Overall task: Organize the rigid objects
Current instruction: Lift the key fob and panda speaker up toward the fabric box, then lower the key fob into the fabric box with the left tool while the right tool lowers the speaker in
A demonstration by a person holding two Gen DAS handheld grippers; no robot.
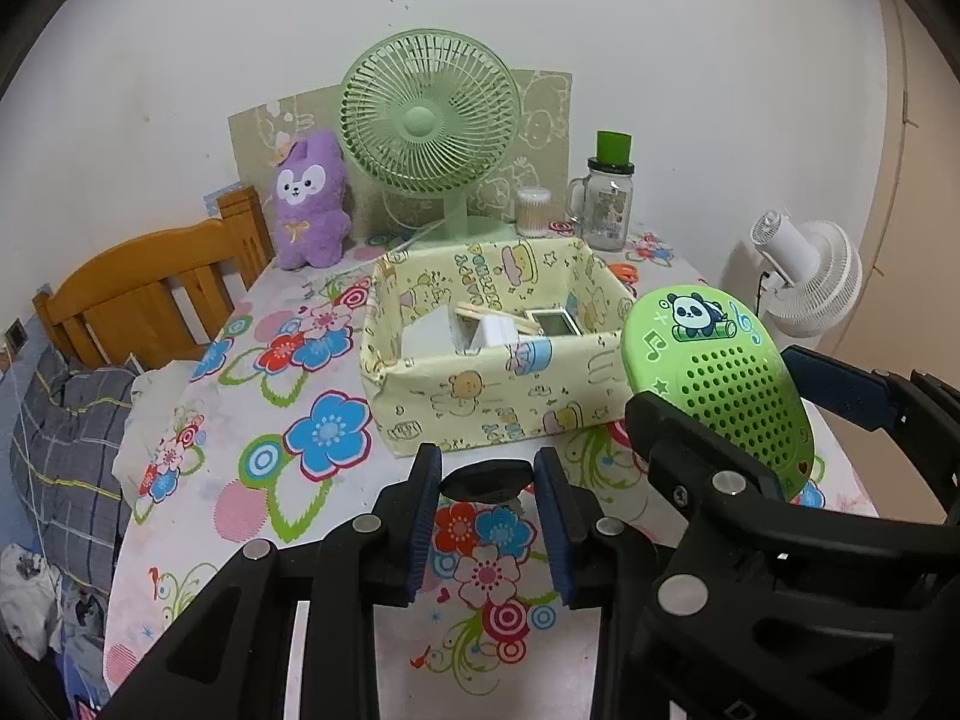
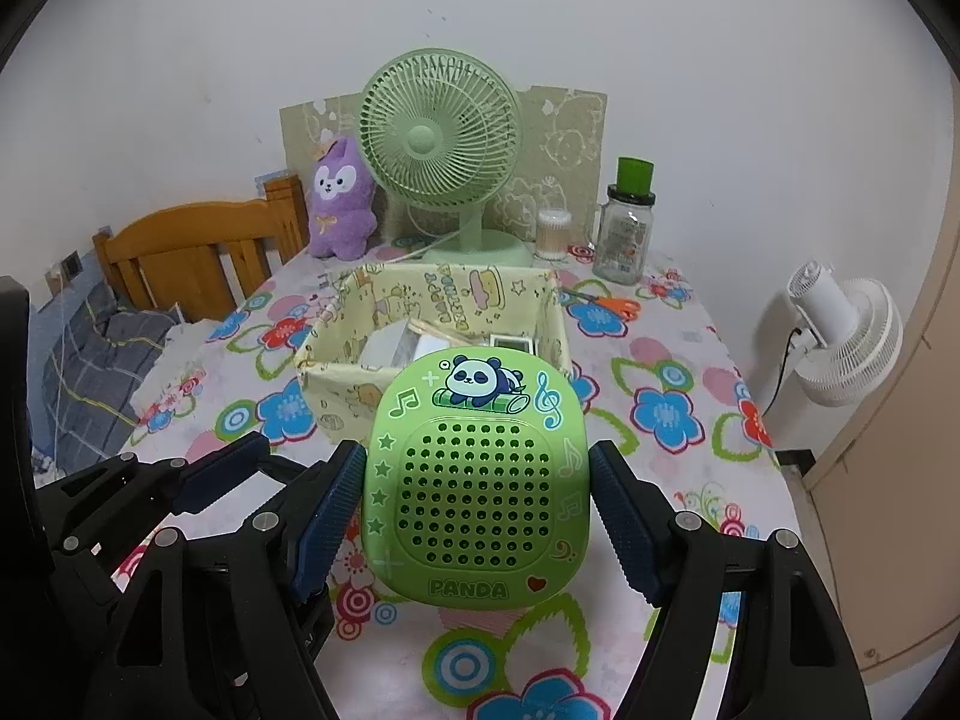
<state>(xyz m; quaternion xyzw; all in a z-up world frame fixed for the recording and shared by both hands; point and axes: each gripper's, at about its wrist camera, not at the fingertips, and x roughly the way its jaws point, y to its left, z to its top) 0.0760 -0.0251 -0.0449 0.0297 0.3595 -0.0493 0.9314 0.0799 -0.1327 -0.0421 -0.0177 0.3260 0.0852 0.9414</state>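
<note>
My right gripper (image 2: 477,516) is shut on a green perforated case with a panda picture and the word PANDA (image 2: 480,480), held upright above the flowered tablecloth. In the left wrist view the same green case (image 1: 720,372) shows at the right, between the right gripper's black fingers (image 1: 654,420). My left gripper (image 1: 486,510) is shut on a small black oval object (image 1: 486,479), also held off the table. Just beyond both stands an open yellow fabric box (image 1: 498,408) (image 2: 336,384). It holds white boxes, wooden sticks and a small framed screen.
At the back stand a green desk fan (image 1: 429,120), a purple plush toy (image 1: 309,204), a cotton-swab tub (image 1: 534,210) and a glass jar with a green lid (image 1: 609,198). Orange scissors (image 2: 618,306) lie right of the box. A wooden headboard (image 1: 150,300) is on the left and a white fan (image 2: 840,336) on the right.
</note>
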